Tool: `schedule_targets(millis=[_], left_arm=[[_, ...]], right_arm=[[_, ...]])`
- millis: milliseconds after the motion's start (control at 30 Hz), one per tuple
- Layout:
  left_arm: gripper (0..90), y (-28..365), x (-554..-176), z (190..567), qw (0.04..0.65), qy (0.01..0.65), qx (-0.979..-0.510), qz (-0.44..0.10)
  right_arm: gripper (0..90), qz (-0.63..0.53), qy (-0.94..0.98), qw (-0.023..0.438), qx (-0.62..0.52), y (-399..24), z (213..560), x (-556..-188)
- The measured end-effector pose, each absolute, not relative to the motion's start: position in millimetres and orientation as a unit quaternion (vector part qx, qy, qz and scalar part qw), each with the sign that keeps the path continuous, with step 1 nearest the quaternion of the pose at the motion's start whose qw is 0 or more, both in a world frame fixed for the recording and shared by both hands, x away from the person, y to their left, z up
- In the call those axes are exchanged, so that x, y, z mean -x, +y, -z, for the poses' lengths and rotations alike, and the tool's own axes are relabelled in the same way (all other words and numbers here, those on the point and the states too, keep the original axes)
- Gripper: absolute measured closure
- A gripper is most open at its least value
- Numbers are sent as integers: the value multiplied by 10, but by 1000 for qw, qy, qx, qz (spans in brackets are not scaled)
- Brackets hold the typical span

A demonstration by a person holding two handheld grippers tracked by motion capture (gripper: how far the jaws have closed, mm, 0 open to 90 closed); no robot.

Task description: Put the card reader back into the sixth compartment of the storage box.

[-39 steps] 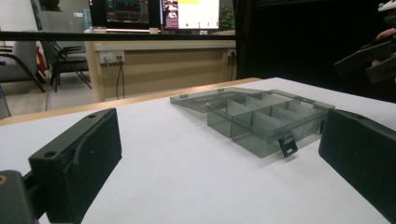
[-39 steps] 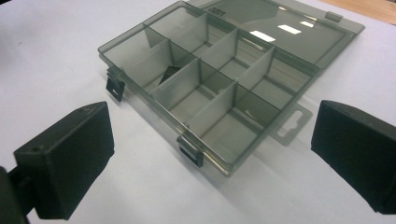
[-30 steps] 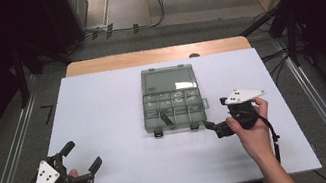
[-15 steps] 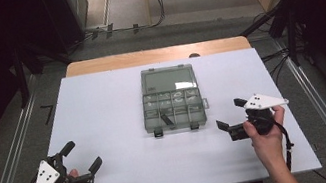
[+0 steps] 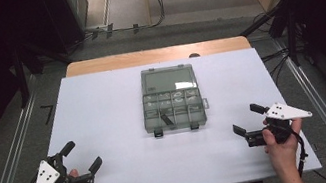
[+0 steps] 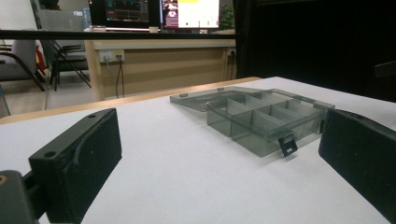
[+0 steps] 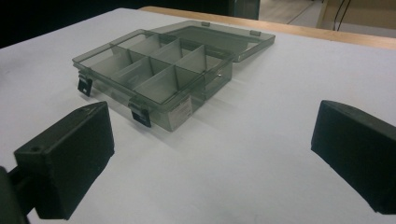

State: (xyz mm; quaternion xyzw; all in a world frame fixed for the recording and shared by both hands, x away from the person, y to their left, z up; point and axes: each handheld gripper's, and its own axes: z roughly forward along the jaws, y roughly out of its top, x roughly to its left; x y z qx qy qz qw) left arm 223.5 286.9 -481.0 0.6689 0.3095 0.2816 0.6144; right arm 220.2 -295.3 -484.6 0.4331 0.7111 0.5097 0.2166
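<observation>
A grey see-through compartment box (image 5: 172,105) lies open in the middle of the white table (image 5: 103,107), its lid (image 5: 168,80) folded flat toward the far side. Dividers split it into several cells, and two black latches (image 5: 158,133) hang at its near edge. The same box (image 6: 261,116) sits ahead and right in the left gripper view, and the box (image 7: 159,79) appears ahead and left in the right gripper view. My left gripper (image 5: 80,159) rests open near the front left corner, nothing between its jaws. My right gripper (image 5: 248,119) is open at the front right, apart from the box.
A wooden strip (image 5: 157,55) runs along the table's far edge. Metal rails (image 5: 9,164) flank both sides on the floor, with cables (image 5: 138,22) beyond. A desk with monitors (image 6: 154,11) stands far behind in the left gripper view.
My right gripper has drawn back from the box's near right corner toward the front right of the table. The left gripper has stayed put.
</observation>
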Motion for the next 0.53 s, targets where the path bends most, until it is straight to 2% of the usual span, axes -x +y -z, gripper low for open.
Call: schedule_targets(millis=[533], left_arm=[[0, 2877, -2246, 4808, 617, 310, -668, -277]], right_arm=[[0, -563, 667, 241, -425, -3212, 5032, -2021]])
